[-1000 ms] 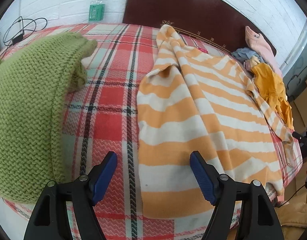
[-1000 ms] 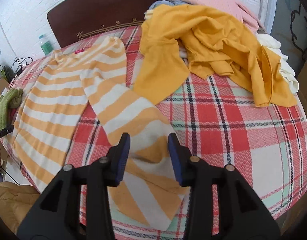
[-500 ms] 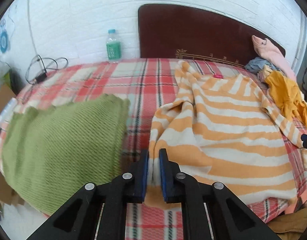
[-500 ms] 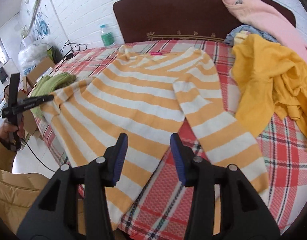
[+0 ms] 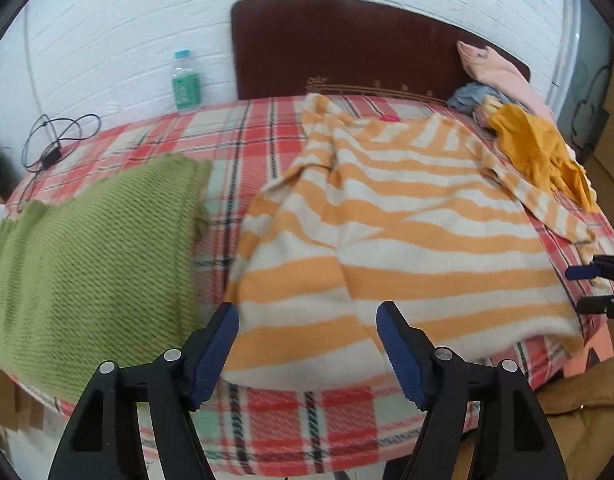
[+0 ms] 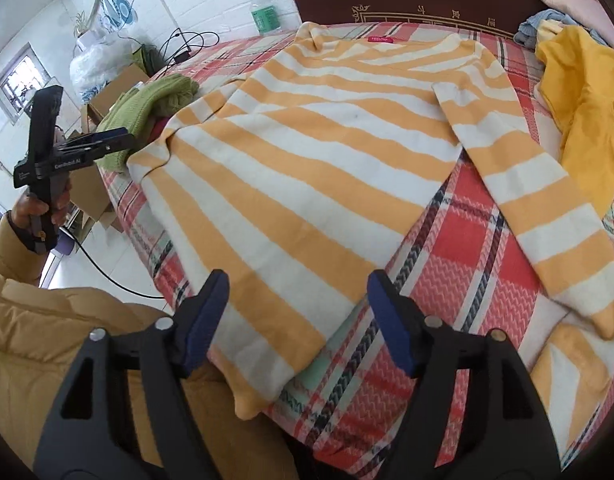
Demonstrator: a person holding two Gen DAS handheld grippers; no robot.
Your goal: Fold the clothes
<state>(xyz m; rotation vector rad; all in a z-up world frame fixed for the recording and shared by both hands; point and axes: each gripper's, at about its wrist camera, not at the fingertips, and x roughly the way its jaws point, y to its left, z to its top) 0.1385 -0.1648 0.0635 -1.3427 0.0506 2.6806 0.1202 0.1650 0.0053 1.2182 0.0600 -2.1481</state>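
An orange-and-white striped sweater (image 5: pixel 387 248) lies spread on the plaid bed (image 5: pixel 267 440), also in the right wrist view (image 6: pixel 327 140). Its hem hangs at the near edge. One sleeve (image 6: pixel 547 208) runs down the right side. My left gripper (image 5: pixel 307 344) is open and empty, just above the sweater's left hem corner; it also shows from the side in the right wrist view (image 6: pixel 107 142). My right gripper (image 6: pixel 297 316) is open and empty above the hem's right corner, its fingertips (image 5: pixel 587 271) showing at the right edge of the left wrist view.
A folded green knit sweater (image 5: pixel 87 264) lies left of the striped one. A mustard garment (image 6: pixel 587 112) and a pink one (image 5: pixel 499 68) are piled at the right by the dark headboard (image 5: pixel 347 48). A water bottle (image 5: pixel 185 80) and a cable (image 5: pixel 55 144) sit at the far left.
My left gripper was shut on the sweater's hem corner half a second ago and has let go and opened. My right gripper has widened and moved down to the hem.
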